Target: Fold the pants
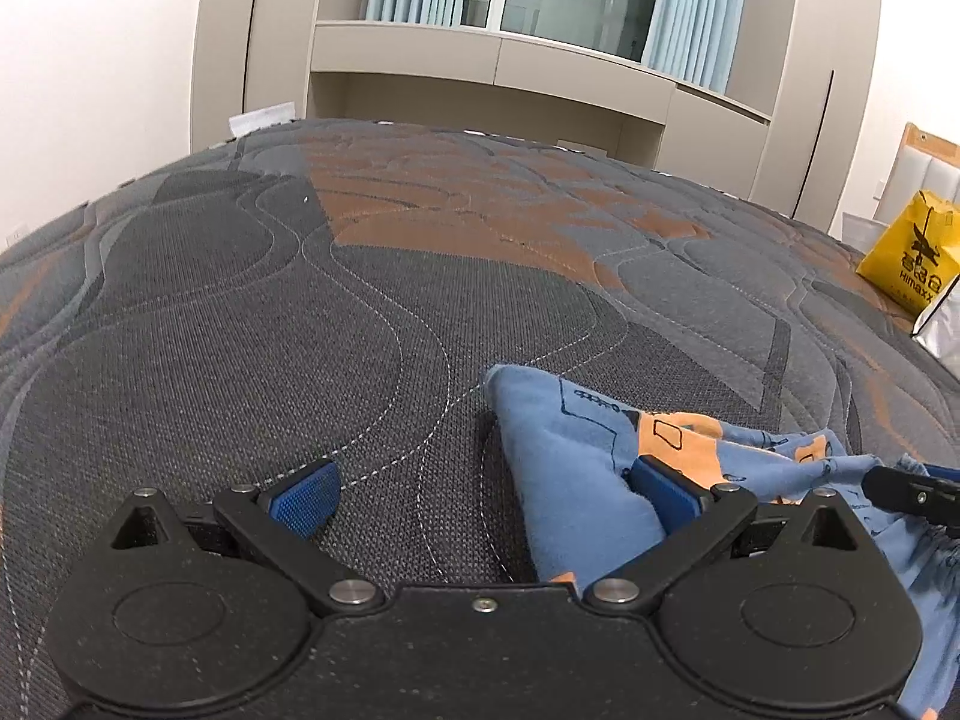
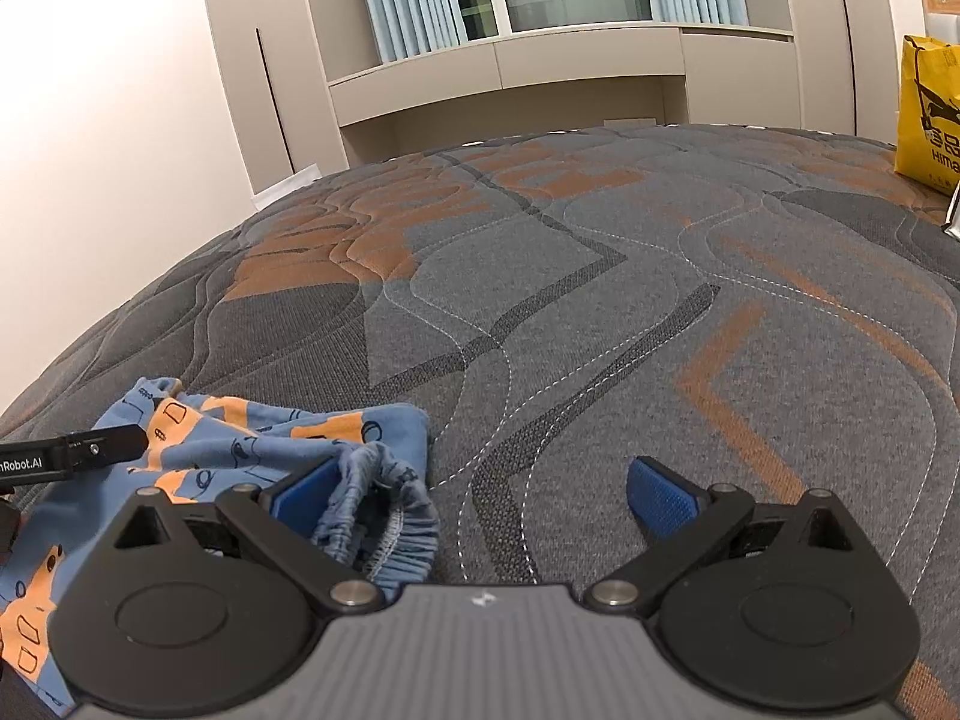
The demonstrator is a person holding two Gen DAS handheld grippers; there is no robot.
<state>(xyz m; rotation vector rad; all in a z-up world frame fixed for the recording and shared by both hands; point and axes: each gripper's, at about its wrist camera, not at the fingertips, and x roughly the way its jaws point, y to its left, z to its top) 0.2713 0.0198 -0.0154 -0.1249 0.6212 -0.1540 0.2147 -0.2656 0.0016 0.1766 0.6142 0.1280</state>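
Small blue pants with orange prints (image 1: 576,450) lie bunched on a grey and orange quilted mattress (image 1: 360,300). My left gripper (image 1: 480,498) is open; a fold of the pants lies between its blue pads, against the right pad (image 1: 663,489). In the right wrist view the pants (image 2: 252,438) lie at lower left, with the elastic waistband (image 2: 384,516) bunched against the left pad (image 2: 303,492). My right gripper (image 2: 480,498) is open, low over the mattress (image 2: 600,300). Each gripper's finger shows at the edge of the other's view.
A yellow shopping bag (image 1: 912,252) stands at the bed's right edge, also in the right wrist view (image 2: 930,108). A silver bag (image 1: 942,324) sits beside it. Beige wardrobes (image 1: 480,72) and a curtained window stand beyond the bed's far end.
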